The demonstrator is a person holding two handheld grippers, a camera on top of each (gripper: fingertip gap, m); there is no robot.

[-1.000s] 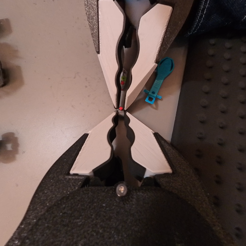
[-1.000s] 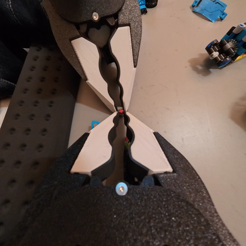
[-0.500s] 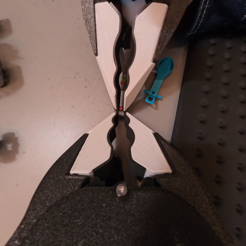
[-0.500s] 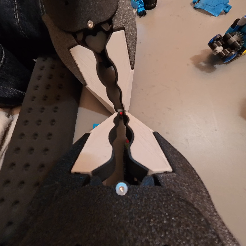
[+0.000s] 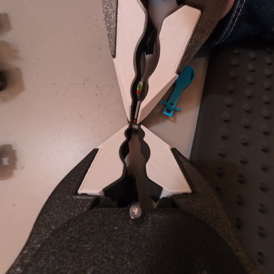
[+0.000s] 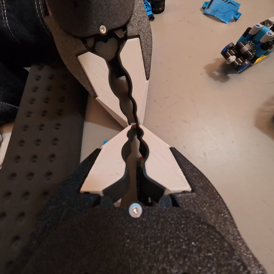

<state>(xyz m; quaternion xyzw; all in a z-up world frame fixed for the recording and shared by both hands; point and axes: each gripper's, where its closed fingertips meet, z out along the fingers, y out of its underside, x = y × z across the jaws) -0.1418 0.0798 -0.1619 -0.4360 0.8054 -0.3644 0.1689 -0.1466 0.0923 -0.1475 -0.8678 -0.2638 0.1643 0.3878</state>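
My two grippers meet tip to tip just above a beige table [image 5: 59,89]. In the left wrist view my left gripper [image 5: 134,126] is at the bottom, shut on a small grey piece [image 5: 134,127]. My right gripper [image 5: 134,121] comes in from the top. It is shut on a thin white part [image 5: 139,89] with green and red bits and a red tip touching the grey piece. In the right wrist view my right gripper [image 6: 135,126] is at the bottom with the red tip [image 6: 134,127] between its fingertips. My left gripper [image 6: 133,122] is above it.
A teal spoon-shaped plastic tool [image 5: 177,89] lies near the table's edge, by a dark studded mat [image 5: 237,148]. A blue toy vehicle [image 6: 249,49], a blue flat panel [image 6: 220,10] and a black wheel [image 6: 158,6] lie farther out. A person's denim clothing [image 6: 17,29] is behind the mat. Both grippers' tips are roughly 20 centimeters from the blue toy vehicle [image 6: 249,49].
Both grippers stay shut and tip to tip. They have tilted slightly against each other, and the left gripper shows a little lower and more slanted in the right wrist view.
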